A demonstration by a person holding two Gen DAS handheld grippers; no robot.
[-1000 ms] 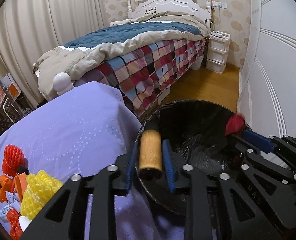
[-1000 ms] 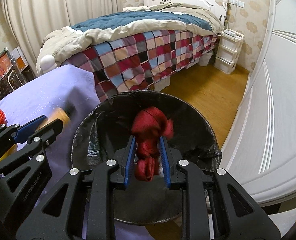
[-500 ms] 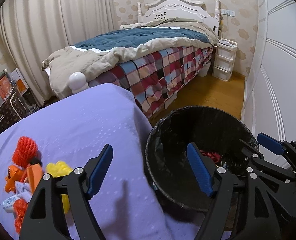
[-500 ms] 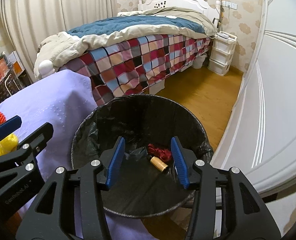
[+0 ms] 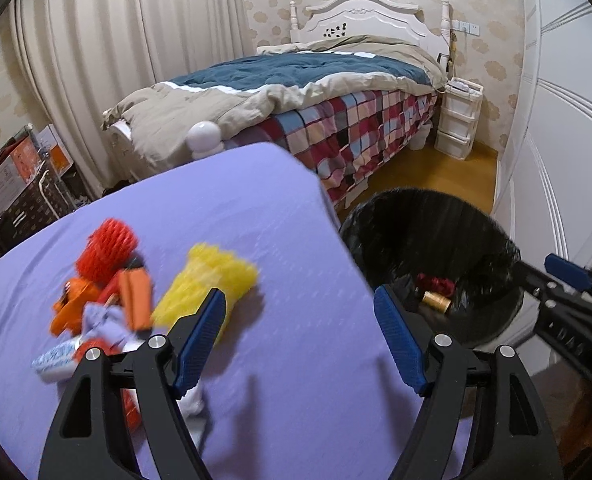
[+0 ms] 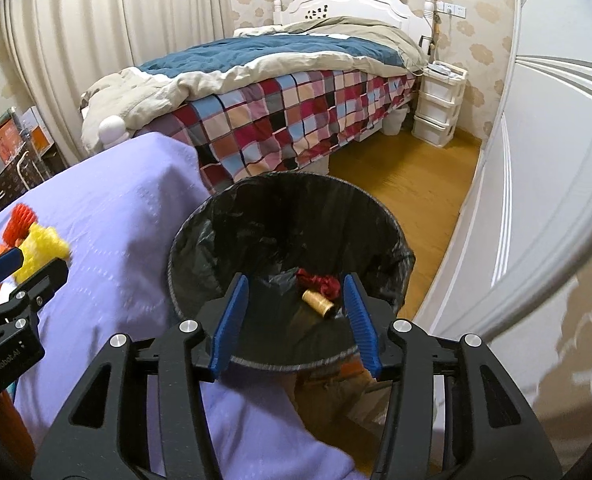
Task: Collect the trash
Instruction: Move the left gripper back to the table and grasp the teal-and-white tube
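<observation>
My left gripper [image 5: 299, 340] gapes wide and empty over the purple-covered table [image 5: 303, 400], facing the yellow foam net [image 5: 212, 280]; my right gripper [image 6: 294, 320], half open and empty, hangs over the black bin [image 6: 375, 196]; the golden tube [image 6: 317, 304] and red net [image 6: 321, 282] lie inside, evidently dropped.

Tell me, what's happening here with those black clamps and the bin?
A person is clearing trash off a purple-covered table with two handheld grippers. The left gripper and right gripper both have open, empty jaws. A gold cylinder and a red mesh wad lie in the black-lined bin. A yellow foam net and orange scraps wait on the table.
</observation>
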